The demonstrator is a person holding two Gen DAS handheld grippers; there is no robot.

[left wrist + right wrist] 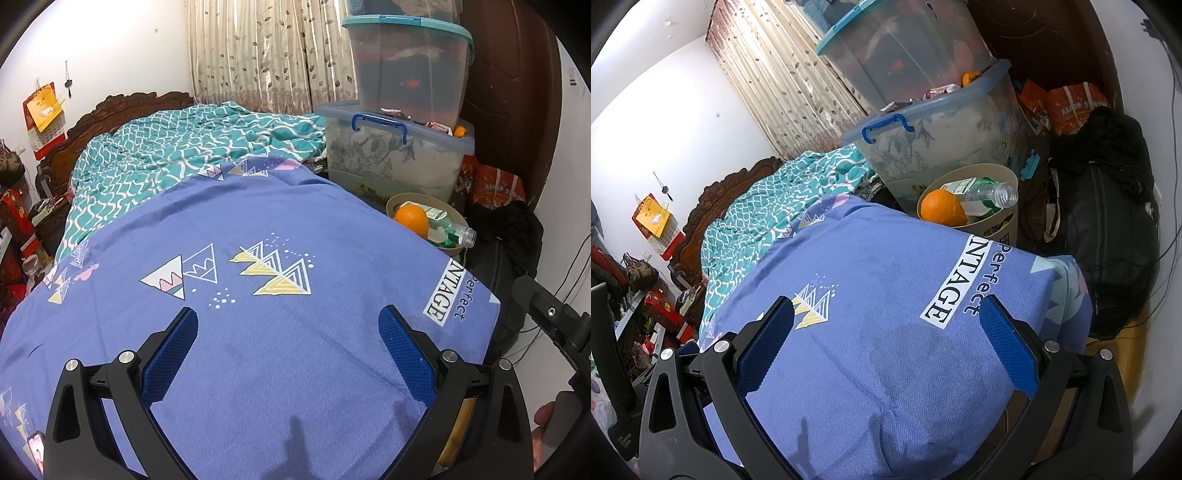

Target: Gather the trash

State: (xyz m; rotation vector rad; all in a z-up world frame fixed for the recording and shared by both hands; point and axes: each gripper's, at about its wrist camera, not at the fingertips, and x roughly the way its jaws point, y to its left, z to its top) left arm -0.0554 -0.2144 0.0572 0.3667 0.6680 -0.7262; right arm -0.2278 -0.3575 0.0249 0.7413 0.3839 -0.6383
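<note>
Both tongs are empty and spread wide: left tongs [288, 350] and right tongs [886, 343] hover over the blue patterned sheet [258, 369] on the bed [122, 110], nothing between the blue pads.

Trash location: beige wastebasket [1008, 173] on the floor off the bed's far right corner, just in front of the lower clear storage box [960, 125]. In it: an orange [943, 212] and a clear plastic bottle [991, 195] lying with its open neck over the rim, touching or nearly touching the orange. The basket looks already loaded.

No loose trash is visible on the sheet near either pair of tongs. My read: collection from the bed is mostly done or between picks, and we're in a scan/reposition step. Hedge: there are wrappers and a small orange item [971, 78] on the lower box lid, beside the upper teal-lidded box [905, 40]. Fisheye makes them too small to say whether they're trash.

Next move, if those count: the right tongs are the nearer pair. Needs a reach past the far right corner of the bed, above the basket, then a narrow pinch on a thin wrapper edge. The lid's blue handle [886, 127] sits close by, so approach from the basket side.

A phone [37, 448] lies at the near left edge of the bed. Not trash, leave it.
</note>
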